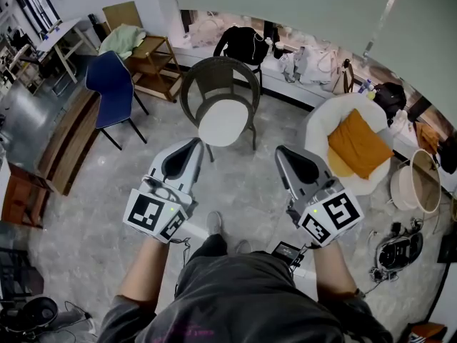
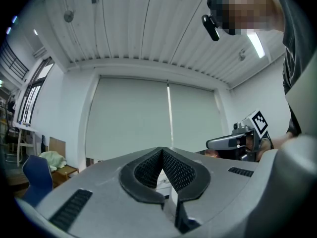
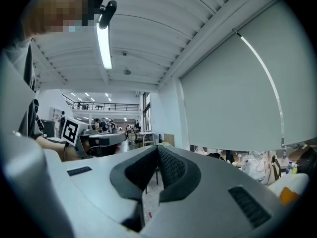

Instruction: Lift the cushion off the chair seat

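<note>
My left tongs (image 1: pixel 196 143) and right tongs (image 1: pixel 280 151) are pinched together, empty, near the white cushion (image 1: pixel 223 123) on the chair (image 1: pixel 214 66).

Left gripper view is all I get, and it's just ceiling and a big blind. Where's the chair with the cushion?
Observer: In the head view, a dark wicker chair stands straight ahead of both grippers, with a round white cushion on its seat.
Operator: Is a gripper grabbing it?
Observer: No. The left gripper and the right gripper are on the near side of the chair, both shut and empty.
Operator: Are there any other cushions?
Observer: Yes, an orange cushion lies on a white armchair to the right.
</note>
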A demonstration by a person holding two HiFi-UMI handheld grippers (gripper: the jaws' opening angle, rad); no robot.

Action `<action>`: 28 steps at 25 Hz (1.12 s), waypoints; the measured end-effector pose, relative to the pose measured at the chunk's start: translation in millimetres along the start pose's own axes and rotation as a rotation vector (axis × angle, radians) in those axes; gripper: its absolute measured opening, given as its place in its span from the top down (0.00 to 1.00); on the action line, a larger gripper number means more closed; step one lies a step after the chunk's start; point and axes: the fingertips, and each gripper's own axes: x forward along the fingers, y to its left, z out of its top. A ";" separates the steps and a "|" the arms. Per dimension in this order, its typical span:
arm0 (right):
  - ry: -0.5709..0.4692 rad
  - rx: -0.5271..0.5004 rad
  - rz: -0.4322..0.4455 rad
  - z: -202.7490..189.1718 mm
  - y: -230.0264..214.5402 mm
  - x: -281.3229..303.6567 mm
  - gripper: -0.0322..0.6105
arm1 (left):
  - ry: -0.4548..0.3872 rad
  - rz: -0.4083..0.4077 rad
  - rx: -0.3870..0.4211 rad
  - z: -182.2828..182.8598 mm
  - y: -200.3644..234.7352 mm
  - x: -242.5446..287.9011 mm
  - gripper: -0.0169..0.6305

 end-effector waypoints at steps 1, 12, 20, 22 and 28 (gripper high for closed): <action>0.003 -0.002 0.000 -0.2 -0.6 3.6 0.94 | 0.000 -0.002 0.000 -0.6 3.1 1.6 0.96; 0.035 0.002 -0.021 -12.9 -19.4 88.5 0.94 | 0.010 -0.024 -0.031 -25.1 83.2 36.2 0.96; 0.079 0.026 -0.053 -30.3 -43.6 193.8 0.94 | 0.032 -0.045 -0.080 -52.9 184.5 81.8 0.96; 0.088 0.031 -0.061 -33.7 -50.2 218.0 0.94 | 0.038 -0.055 -0.088 -59.7 205.9 95.2 0.96; 0.116 0.042 -0.090 -41.4 -65.0 270.8 0.94 | 0.052 -0.092 -0.112 -75.7 251.9 123.8 0.96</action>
